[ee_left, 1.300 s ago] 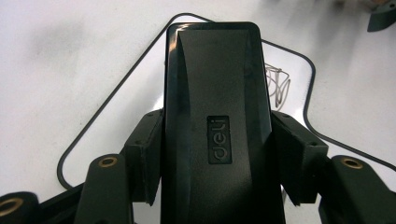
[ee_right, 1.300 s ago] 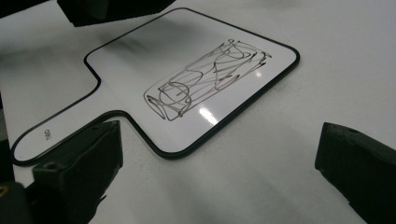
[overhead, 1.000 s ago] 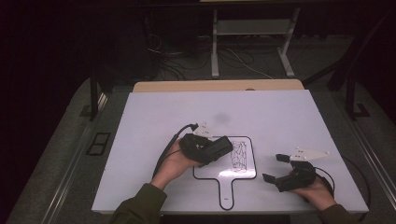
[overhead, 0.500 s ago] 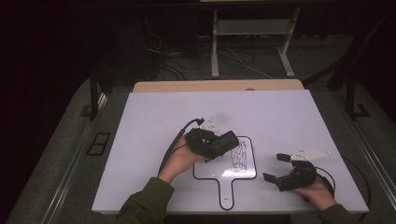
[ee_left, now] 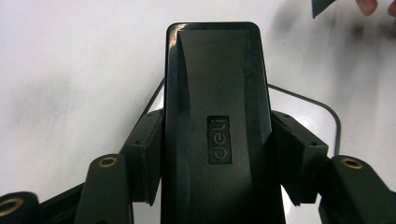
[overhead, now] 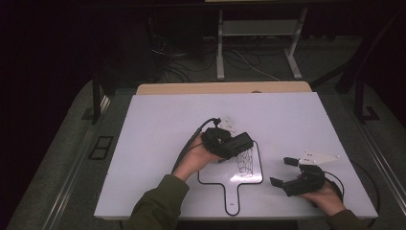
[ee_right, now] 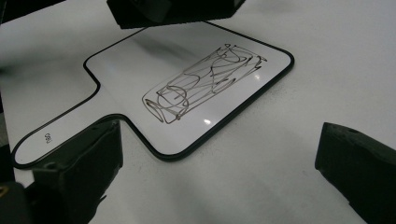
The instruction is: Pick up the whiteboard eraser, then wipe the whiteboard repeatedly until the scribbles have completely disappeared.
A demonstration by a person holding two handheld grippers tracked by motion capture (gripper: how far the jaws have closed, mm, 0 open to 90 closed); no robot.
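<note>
The black eraser (ee_left: 217,140) with the "deli" logo was pinched between the jaws of the left gripper (overhead: 230,143), sticking straight out past the pads. It hovered over the upper left corner of the small paddle-shaped whiteboard (overhead: 225,179), just beside the scribbles (overhead: 245,162) drawn on it. That board lay flat on the big white table (overhead: 158,124), handle toward the person. Off to the side, the right gripper (overhead: 283,171) sat near the board's right edge with jaws spread wide, nothing in them.
</note>
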